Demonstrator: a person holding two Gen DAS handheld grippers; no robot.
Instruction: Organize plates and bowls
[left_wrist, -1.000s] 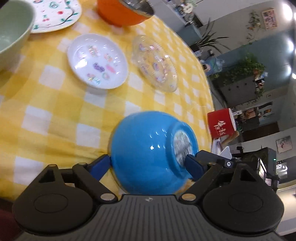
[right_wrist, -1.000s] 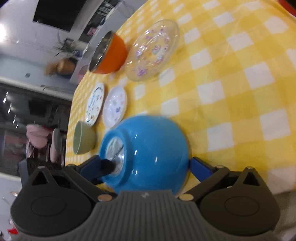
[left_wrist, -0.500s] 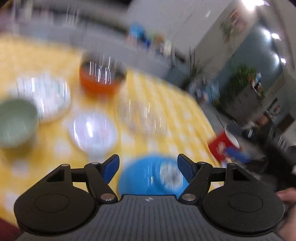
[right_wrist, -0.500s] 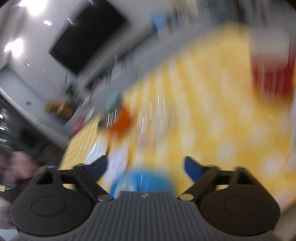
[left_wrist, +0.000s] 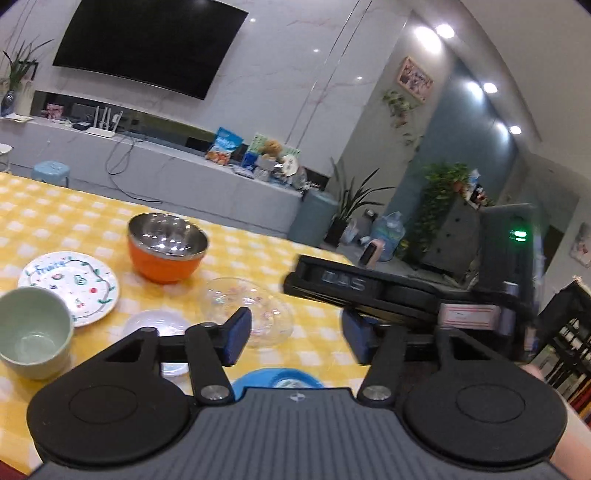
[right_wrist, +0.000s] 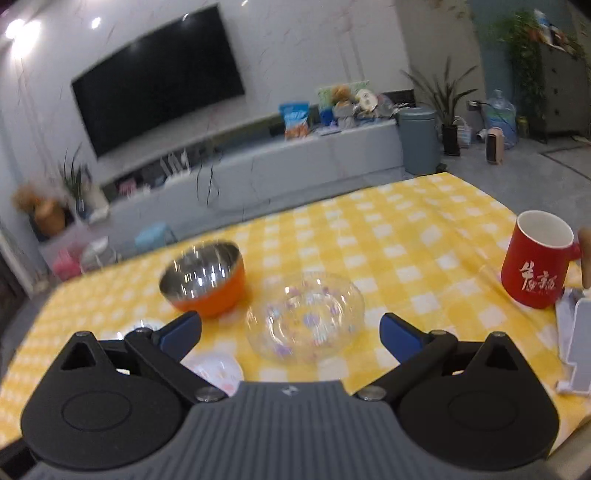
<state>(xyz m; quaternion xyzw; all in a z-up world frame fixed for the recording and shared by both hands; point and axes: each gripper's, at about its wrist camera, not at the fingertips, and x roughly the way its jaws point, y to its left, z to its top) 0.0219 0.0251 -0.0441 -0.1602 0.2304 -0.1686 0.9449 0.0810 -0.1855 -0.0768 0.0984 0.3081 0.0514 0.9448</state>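
- The left gripper (left_wrist: 293, 341) hangs above the near edge of the surface (left_wrist: 44, 206). Its jaws have just been closing partway, yet they stand apart with nothing between them.
- The blue bowl (left_wrist: 277, 380) rests upside down at the near edge, below the left gripper and mostly hidden behind its body.
- The right gripper (right_wrist: 290, 334) is also raised, jaws spread wide and empty. In the left wrist view its dark body (left_wrist: 373, 291) crosses the right side.
- The clear glass dish (right_wrist: 306, 317) lies near the middle of the surface.
- The orange bowl (right_wrist: 205, 273), steel-lined, stands upright just beyond and left of the clear dish.
- The small white plate (left_wrist: 155, 326) lies left of the clear dish.
- The fruit-pattern plate (left_wrist: 70, 286) and green bowl (left_wrist: 33, 332) occupy the left side, the bowl nearer.
- The red mug (right_wrist: 537, 260) stands at the right edge.
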